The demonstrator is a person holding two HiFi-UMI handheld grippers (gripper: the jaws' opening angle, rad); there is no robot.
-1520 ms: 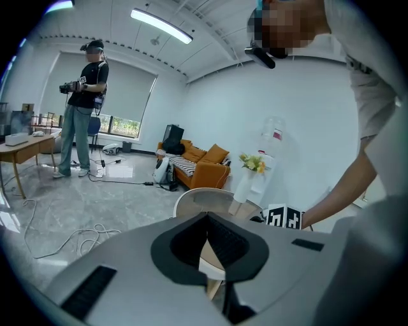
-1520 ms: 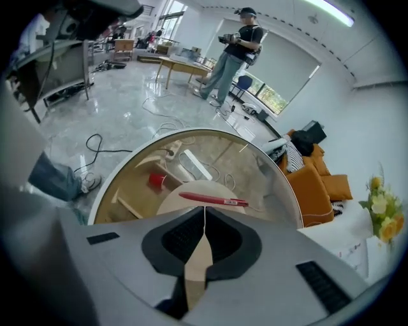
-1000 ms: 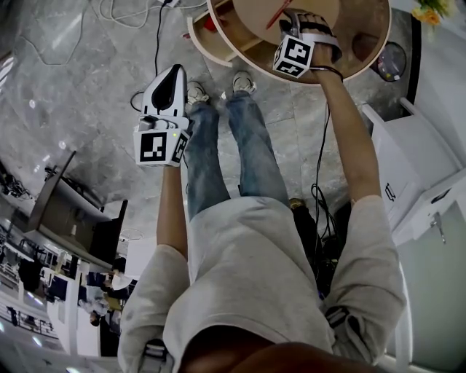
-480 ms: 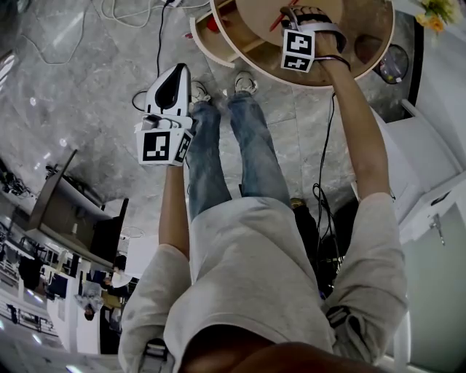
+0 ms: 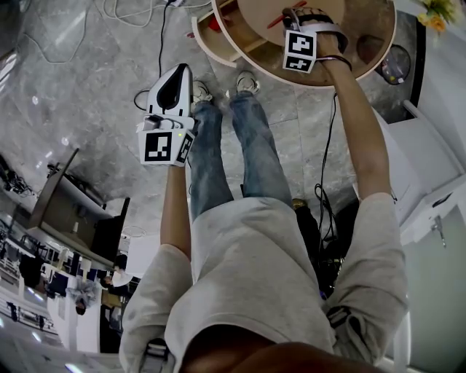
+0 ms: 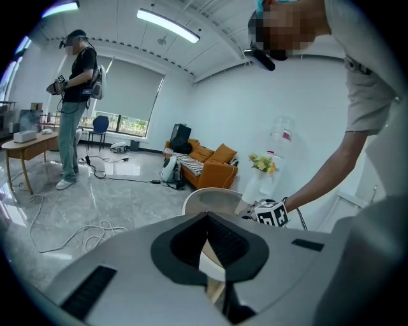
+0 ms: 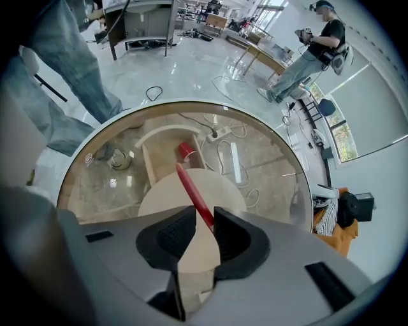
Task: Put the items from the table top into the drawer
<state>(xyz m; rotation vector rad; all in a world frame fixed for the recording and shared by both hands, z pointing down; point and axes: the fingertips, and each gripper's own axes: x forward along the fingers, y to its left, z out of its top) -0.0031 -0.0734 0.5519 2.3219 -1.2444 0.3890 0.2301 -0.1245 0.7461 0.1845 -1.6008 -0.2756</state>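
A thin red pen lies on the round glass table top, also in the head view. My right gripper points steeply down over it. Its jaws are closing with the pen's near end between them; the pen rests against the right pad and the left pad is still apart. Through the glass I see the pulled-out wooden drawer with a red item inside. My left gripper hangs over the floor left of the table, jaws together and empty.
Cables trail on the marble floor beside the table. White furniture stands to the right. Yellow flowers and a dark round object sit past the table rim. Another person and an orange sofa are further off.
My right gripper has rolled and shifted slightly over the table; its marker cube now faces differently. The left gripper has stayed where it was.
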